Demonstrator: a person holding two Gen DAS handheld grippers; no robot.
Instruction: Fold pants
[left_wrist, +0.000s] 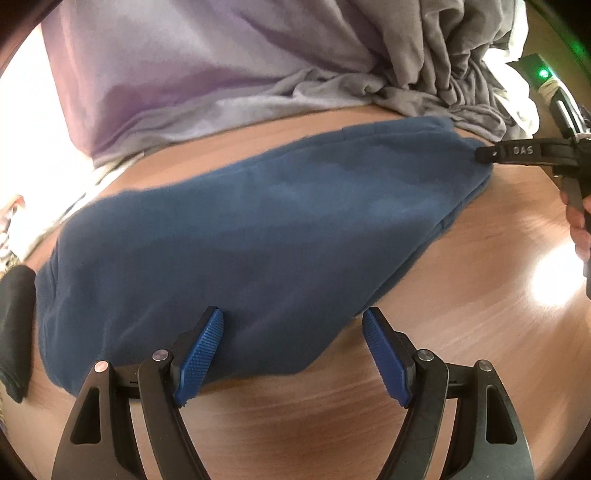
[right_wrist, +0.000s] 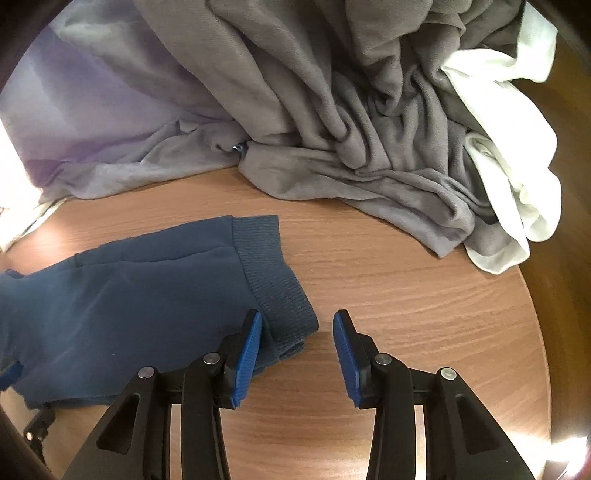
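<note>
One pair of blue pants (left_wrist: 258, 236) lies flat on the wooden table (left_wrist: 332, 413), folded into a long band that runs from the near left toward the far right in the left wrist view. Its ribbed cuff (right_wrist: 273, 273) shows plainly in the right wrist view, at the end nearest that camera, resting on bare wood. The right gripper (right_wrist: 297, 332) stands at that cuff with its jaws parted: the left blue pad (right_wrist: 247, 354) is against the cuff's edge, the other pad stands over bare table, and the cloth is not pinched between them. From the left wrist view the same tool reaches in from the right edge, its black fingertip meeting the pants' far end, with part of a hand (left_wrist: 581, 232) on its handle. The left gripper (left_wrist: 293, 325) hangs over the near edge of the pants with its jaws wide apart, one pad (left_wrist: 201, 354) over the blue cloth and the other at the hem's border over wood; nothing is clamped. Beyond the pants sits a heap of other laundry: a crumpled grey garment (right_wrist: 369, 122), a lilac cloth (left_wrist: 184, 66) to its left, and a white cloth (right_wrist: 517, 173) at the right side of the heap. A dark item (left_wrist: 16, 325) lies at the far left edge of the left wrist view, too blurred to name.
</note>
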